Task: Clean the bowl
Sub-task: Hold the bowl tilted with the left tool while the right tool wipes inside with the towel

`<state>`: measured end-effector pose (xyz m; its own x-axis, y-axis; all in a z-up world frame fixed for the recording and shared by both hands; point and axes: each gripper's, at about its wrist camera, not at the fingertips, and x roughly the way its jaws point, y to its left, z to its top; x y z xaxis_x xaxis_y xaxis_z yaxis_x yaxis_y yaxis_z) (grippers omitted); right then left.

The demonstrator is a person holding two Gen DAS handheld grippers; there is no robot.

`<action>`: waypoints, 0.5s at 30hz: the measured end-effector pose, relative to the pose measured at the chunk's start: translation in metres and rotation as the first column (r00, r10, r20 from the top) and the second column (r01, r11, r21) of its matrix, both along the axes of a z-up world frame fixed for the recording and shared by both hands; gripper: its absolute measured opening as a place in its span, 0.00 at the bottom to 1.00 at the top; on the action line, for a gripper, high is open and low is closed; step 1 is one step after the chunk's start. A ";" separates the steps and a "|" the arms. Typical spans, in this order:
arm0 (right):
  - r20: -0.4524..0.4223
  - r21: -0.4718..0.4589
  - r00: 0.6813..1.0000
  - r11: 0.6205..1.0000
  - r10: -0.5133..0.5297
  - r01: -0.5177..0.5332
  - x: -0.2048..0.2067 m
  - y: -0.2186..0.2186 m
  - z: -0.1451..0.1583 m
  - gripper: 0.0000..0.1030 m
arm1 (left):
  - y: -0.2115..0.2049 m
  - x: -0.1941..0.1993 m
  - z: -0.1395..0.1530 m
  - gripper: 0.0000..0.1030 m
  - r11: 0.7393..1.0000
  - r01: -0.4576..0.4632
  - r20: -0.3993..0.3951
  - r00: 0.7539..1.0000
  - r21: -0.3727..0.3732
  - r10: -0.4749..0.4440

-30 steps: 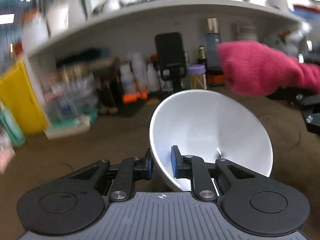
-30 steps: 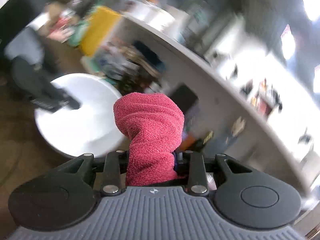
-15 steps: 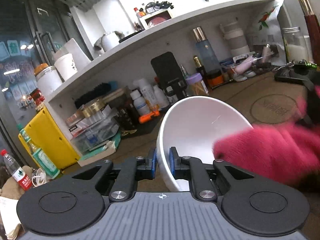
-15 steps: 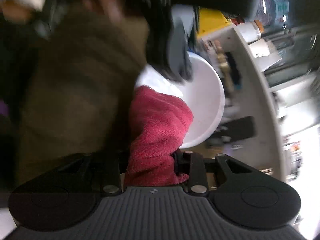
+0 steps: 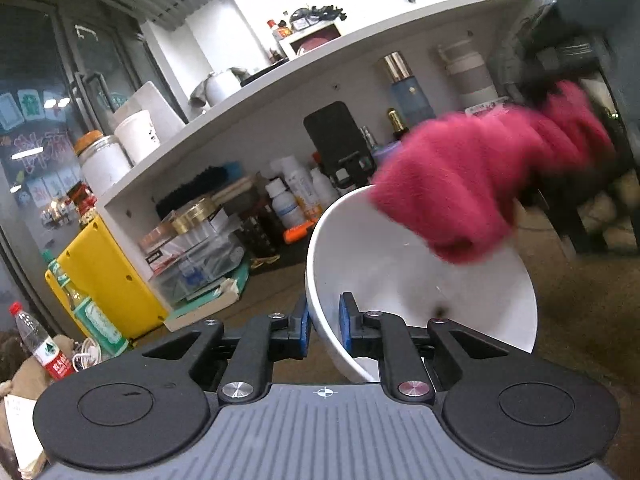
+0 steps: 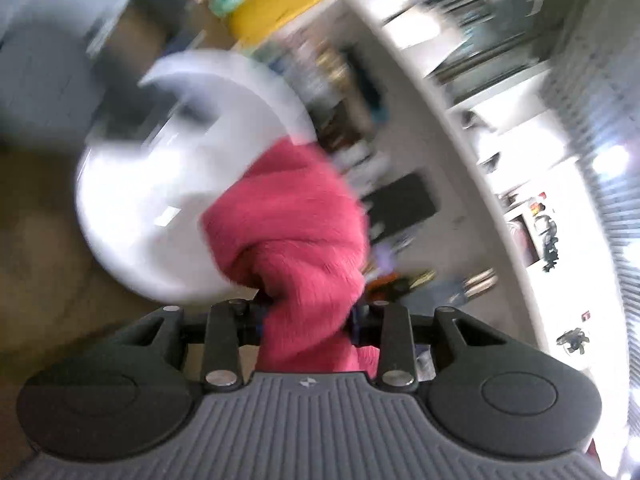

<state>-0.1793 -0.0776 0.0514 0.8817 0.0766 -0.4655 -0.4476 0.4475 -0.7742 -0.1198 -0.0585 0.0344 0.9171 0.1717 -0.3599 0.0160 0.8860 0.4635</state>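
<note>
white bowl (image 5: 420,280): tilted | inside: pink cloth (image 5: 460,184), dark speck (image 5: 441,310)

Shelf (image 5: 360,60): I see a long white shelf arching above my left tongs, far ahead of them.
Yellow box (image 5: 108,276): sits ahead and left of the tongs, under the shelf's left end.
Green glass bottle (image 5: 90,316): I make it upright, touching the yellow box's near side.
Water bottle (image 5: 38,344): red cap and label, far left of the tongs, tilted.
Clear plastic box (image 5: 196,260): ahead, just right of the yellow box.
Black phone on a stand (image 5: 336,140): straight ahead under the shelf.
White bottles (image 5: 296,196): clustered just left of the phone.
Blue bottle with gold cap (image 5: 408,88): I see it right of the phone.
White cup (image 5: 138,136): on the shelf's left end, beside a jar (image 5: 102,164).
</note>
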 end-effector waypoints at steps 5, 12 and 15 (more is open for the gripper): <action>-0.115 0.165 0.993 0.986 -0.010 0.029 -0.004 -0.015 -0.004 0.34 | -0.006 0.006 -0.005 0.43 0.989 -0.035 -0.108 0.994 -0.144 0.020; -0.041 0.229 0.999 0.973 0.020 -0.010 -0.025 -0.023 0.006 0.33 | 0.005 0.018 -0.017 0.37 0.923 -0.113 -0.210 0.977 -0.368 0.036; 0.123 0.138 0.992 0.989 0.041 -0.058 -0.037 -0.019 0.010 0.33 | 0.018 0.025 -0.013 0.32 0.909 -0.078 -0.198 0.980 -0.409 -0.005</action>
